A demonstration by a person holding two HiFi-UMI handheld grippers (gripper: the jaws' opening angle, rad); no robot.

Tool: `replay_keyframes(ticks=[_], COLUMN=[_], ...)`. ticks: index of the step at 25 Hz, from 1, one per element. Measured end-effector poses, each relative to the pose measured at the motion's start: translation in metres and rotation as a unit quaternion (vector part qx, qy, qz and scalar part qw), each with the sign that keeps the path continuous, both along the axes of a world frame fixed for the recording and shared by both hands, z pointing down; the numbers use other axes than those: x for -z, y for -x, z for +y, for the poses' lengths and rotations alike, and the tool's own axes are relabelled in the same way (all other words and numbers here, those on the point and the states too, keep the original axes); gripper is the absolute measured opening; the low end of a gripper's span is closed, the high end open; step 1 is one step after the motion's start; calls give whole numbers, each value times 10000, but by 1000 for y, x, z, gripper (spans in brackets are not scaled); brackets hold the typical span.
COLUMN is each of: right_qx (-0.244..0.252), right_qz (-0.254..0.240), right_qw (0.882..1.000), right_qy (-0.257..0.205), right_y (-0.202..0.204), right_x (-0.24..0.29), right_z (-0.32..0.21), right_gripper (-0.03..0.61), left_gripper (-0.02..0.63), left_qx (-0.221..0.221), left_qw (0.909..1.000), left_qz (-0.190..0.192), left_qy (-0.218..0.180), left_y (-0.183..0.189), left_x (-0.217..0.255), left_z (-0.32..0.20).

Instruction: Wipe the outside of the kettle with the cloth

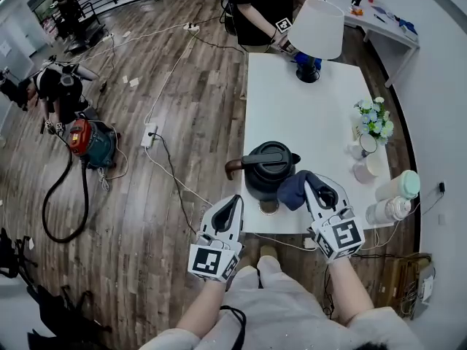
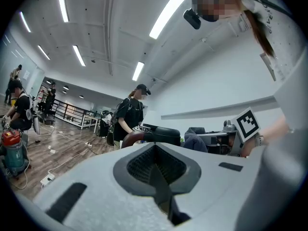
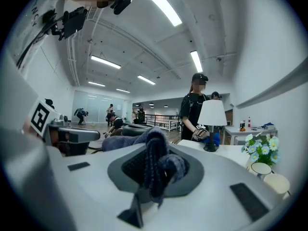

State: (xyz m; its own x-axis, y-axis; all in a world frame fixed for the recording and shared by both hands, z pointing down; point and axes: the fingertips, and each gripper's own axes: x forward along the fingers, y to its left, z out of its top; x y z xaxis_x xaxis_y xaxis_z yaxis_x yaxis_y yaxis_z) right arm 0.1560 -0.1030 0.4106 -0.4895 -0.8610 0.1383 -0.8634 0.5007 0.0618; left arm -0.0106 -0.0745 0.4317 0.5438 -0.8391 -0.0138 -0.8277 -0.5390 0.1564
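Note:
A black kettle (image 1: 268, 168) with a brown handle (image 1: 233, 168) stands near the front edge of the white table (image 1: 306, 115). My right gripper (image 1: 312, 184) is shut on a dark blue cloth (image 1: 292, 189), which rests against the kettle's right side. In the right gripper view the cloth (image 3: 156, 162) hangs bunched between the jaws, with the kettle (image 3: 132, 129) beyond it. My left gripper (image 1: 233, 204) is shut with nothing in it, just left of the kettle at the table's front corner. The left gripper view shows the kettle (image 2: 161, 134) and the cloth (image 2: 195, 139) ahead of the left gripper (image 2: 156, 165).
A white-shaded lamp (image 1: 317, 28) stands at the table's far end, where a person (image 1: 259, 2) holds grippers. A flower vase (image 1: 373, 122), cups (image 1: 365, 168) and jars (image 1: 398, 188) line the right edge. A vacuum (image 1: 91, 141) and cables (image 1: 164, 162) lie on the wooden floor.

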Motion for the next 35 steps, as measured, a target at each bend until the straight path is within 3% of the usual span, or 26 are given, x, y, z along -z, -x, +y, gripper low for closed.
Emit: replay_keyframes(ticks=[13,21,27,30,32,33,35], right_qx=[-165,225,289,932,1933,2555,3815], right_qz=[219,768,748,538,194,6,-325], right_qw=[9991,9952,9939,9905,9790,9662,9229], right_qy=[-338,-568,-756,-851,-614,-344,411], right_y=[-33,-28,-19,10,45,64,97], right_x=[14,26,45,54,55,53,46], right_z=[-60,-94,-124,-142,-147,-146,-138], right_gripper=[52,52,52,52,52,52,52], left_gripper=[6,6,6,6,6,6,6], left_qx=[-11,150,354,464,539,582,682], left_qw=[9999,9998,9993,9988,9984,9981,9975], left_qz=[-49,-18,19,54,69,77,80], left_qy=[93,145,146,154,164,169,173], left_y=[-1,5,18,24,29,32,38], left_x=[-5,-9,-8,-10,-12,-12,-10], left_z=[4,2,-4,-5,-6,-5,-4])
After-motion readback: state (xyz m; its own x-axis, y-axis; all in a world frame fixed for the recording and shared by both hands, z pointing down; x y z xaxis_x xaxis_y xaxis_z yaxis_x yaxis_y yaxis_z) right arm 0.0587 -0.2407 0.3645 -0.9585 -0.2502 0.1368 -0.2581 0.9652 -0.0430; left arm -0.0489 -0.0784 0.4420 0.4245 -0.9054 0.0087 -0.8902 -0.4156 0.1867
